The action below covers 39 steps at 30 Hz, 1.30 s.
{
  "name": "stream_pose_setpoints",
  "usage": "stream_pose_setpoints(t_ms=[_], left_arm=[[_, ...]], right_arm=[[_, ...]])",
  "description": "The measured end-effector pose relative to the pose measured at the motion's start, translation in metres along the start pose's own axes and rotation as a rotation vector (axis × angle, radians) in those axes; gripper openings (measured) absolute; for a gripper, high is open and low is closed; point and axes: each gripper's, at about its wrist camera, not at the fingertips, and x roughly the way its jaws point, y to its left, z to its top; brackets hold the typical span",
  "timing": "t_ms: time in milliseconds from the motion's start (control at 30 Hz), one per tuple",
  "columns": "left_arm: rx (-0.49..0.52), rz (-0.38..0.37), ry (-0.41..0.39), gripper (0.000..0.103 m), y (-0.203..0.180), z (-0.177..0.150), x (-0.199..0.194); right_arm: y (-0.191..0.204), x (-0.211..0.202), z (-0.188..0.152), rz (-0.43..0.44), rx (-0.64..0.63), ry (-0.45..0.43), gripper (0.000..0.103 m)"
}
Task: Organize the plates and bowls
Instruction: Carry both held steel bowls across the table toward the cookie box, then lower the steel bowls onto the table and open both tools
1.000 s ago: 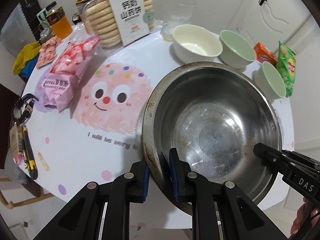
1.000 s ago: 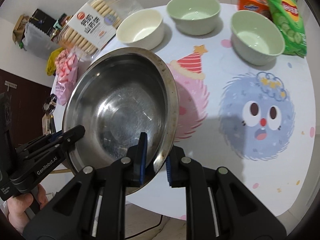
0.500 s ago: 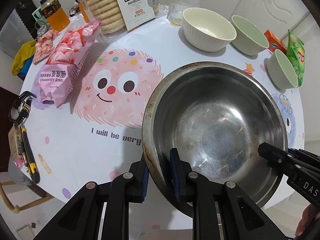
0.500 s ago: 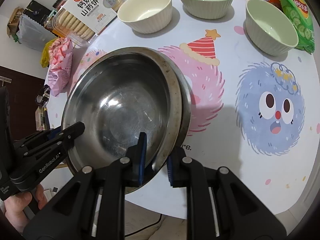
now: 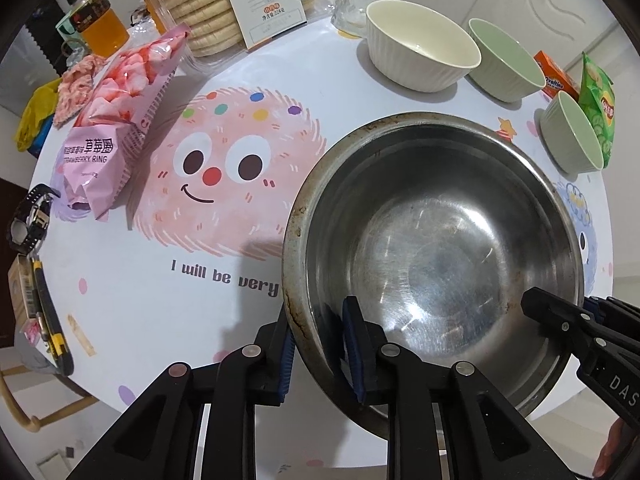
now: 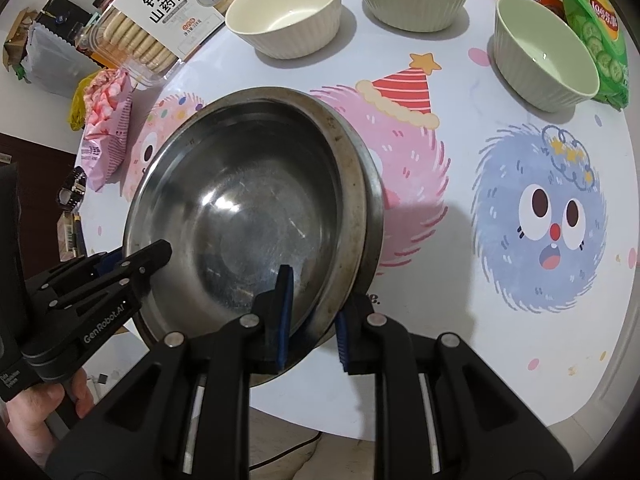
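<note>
Steel basin (image 5: 436, 248) sits low over the near edge of the table (image 5: 192, 312), nested on a second steel rim (image 6: 374, 200) that shows in the right view. My left gripper (image 5: 320, 344) and right gripper (image 6: 310, 312) each straddle the near rim — jaws have just been opening, pads slack, not clamping. Judged stiff, light, slick and thin-walled; the rolled rim is the only hold, one grip per side. Three ceramic bowls — e.g. the cream one (image 5: 420, 56) — wait beyond, heavier and chippable.
</note>
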Motion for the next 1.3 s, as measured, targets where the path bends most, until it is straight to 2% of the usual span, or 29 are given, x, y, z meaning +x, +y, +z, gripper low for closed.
stream_pose_setpoints(t_ms=[233,300,367,533,667,833,900,967,1100,1167,1267,1300], left_arm=[[0.002,0.003,0.001,0.026,-0.005,0.002,0.007],[0.004,0.005,0.004,0.027,-0.004,0.001,0.008],[0.002,0.005,0.002,0.029,-0.005,0.000,0.008],[-0.016,0.003,0.001,0.035,0.000,-0.001,0.010],[-0.026,0.003,-0.004,0.039,0.003,-0.002,0.009],[-0.043,-0.004,-0.002,0.043,0.009,-0.006,0.008],[-0.044,0.008,-0.003,0.051,0.011,-0.006,0.009],[-0.043,0.021,-0.004,0.058,0.013,-0.007,0.009],[-0.056,0.037,-0.010,0.077,0.024,-0.009,0.008],[-0.067,0.038,-0.014,0.083,0.031,-0.010,0.007],[-0.083,0.026,-0.023,0.086,0.045,-0.009,0.004],[-0.086,0.024,-0.027,0.091,0.048,-0.008,0.003]], right_arm=[[0.001,-0.001,-0.001,-0.014,-0.012,-0.007,0.026],[0.004,-0.001,-0.002,-0.017,-0.018,-0.012,0.033],[0.009,-0.003,-0.002,-0.025,-0.039,-0.018,0.045],[0.014,-0.006,-0.003,-0.034,-0.053,-0.030,0.050],[0.015,-0.009,-0.004,-0.047,-0.063,-0.038,0.061],[0.014,-0.017,-0.003,-0.063,-0.063,-0.056,0.063],[0.014,-0.019,-0.003,-0.074,-0.070,-0.066,0.067],[0.014,-0.020,-0.002,-0.083,-0.072,-0.074,0.074],[0.008,-0.020,-0.001,-0.088,-0.060,-0.076,0.079],[0.005,-0.021,0.001,-0.097,-0.052,-0.085,0.092],[0.000,-0.023,0.004,-0.072,-0.032,-0.087,0.102],[-0.002,-0.024,0.005,-0.068,-0.022,-0.094,0.102]])
